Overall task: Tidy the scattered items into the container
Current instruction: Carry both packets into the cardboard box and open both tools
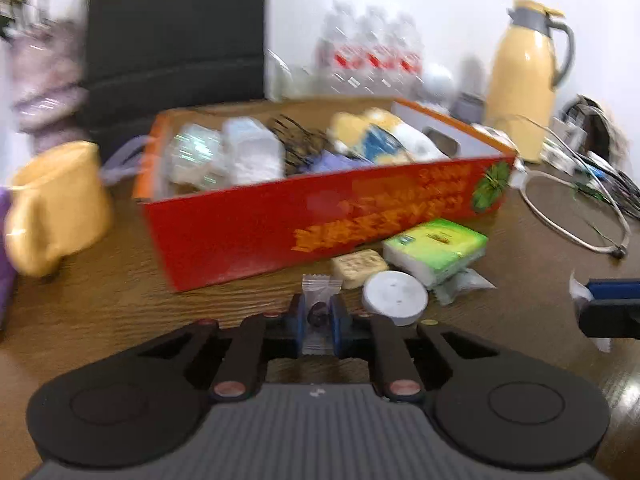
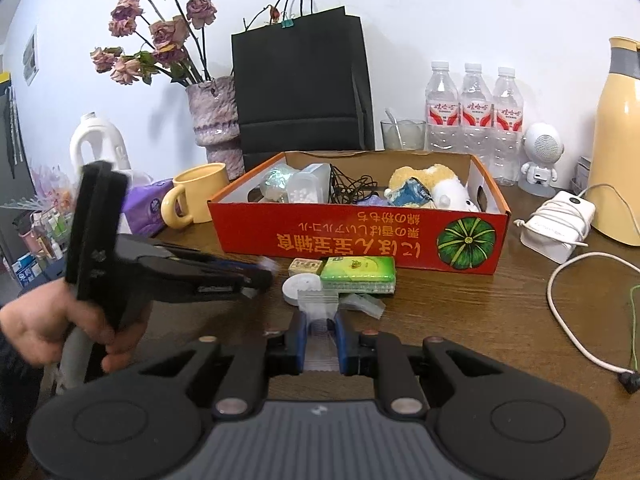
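A red cardboard box (image 1: 320,216) (image 2: 320,236) holds a plush toy (image 2: 436,188), black cables and plastic containers. In front of it lie a green tissue pack (image 1: 436,248) (image 2: 358,274), a pale biscuit (image 1: 358,266) (image 2: 306,267), a white round disc (image 1: 394,296) (image 2: 300,286) and a clear packet (image 1: 460,286) (image 2: 362,304). My left gripper (image 1: 318,314) (image 2: 266,270) is shut on a clear-wrapped dark candy (image 1: 320,286) just above the table. My right gripper (image 2: 320,322) (image 1: 584,300) is shut on a ridged clear wrapper (image 2: 318,302).
A yellow mug (image 1: 56,208) (image 2: 196,194) stands left of the box, with a purple pack (image 2: 146,208) beside it. Behind are a black paper bag (image 2: 300,80), a vase, three water bottles (image 2: 474,112) and a yellow jug (image 1: 524,76). A white charger (image 2: 556,220) and cables lie right.
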Available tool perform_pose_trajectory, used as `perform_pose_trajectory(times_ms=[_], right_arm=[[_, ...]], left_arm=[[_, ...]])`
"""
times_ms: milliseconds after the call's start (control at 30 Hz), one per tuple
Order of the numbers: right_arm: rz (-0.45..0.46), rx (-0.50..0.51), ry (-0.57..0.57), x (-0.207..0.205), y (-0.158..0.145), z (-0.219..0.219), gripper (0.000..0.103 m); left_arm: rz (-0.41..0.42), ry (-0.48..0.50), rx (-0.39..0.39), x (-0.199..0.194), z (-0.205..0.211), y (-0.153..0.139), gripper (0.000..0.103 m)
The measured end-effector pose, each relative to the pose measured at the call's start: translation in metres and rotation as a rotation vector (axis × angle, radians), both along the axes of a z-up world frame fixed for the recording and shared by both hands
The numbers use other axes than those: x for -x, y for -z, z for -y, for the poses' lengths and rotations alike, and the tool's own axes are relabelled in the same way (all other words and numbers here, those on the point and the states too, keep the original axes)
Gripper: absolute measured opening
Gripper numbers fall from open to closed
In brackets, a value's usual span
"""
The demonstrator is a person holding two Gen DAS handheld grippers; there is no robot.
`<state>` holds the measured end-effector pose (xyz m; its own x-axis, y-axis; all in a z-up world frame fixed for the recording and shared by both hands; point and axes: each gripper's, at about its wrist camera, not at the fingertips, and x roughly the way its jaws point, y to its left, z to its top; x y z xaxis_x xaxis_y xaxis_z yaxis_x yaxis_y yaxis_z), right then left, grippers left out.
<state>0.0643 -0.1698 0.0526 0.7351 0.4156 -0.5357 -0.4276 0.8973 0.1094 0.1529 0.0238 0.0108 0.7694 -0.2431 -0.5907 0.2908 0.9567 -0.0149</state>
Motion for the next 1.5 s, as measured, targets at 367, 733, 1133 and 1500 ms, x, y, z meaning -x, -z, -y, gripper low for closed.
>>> perform_pose_trajectory(times_ms=[367,733,1133,1500], right_arm=[[0.102,-0.023,0.016,0.056,-0.006,0.008,0.014],[0.131,-0.079,0.006,0.094,-0.01,0.013,0.014],[0.175,-0.121,0.065,0.03,-0.037,0.029,0.014],[0.117,-0.16,0.1,-0.134,-0.098,0.026,0.014]], left_arm=[[0.226,-0.272,0.012,0.15,0.008,-0.04,0.013],[0.252,-0.256,0.0,0.198,0.025,-0.046,0.013],[0.322,-0.252,0.05,0.121,0.03,-0.078,0.013],[0.246,-0.351,0.125,-0.05,0.026,-0.131,0.013]])
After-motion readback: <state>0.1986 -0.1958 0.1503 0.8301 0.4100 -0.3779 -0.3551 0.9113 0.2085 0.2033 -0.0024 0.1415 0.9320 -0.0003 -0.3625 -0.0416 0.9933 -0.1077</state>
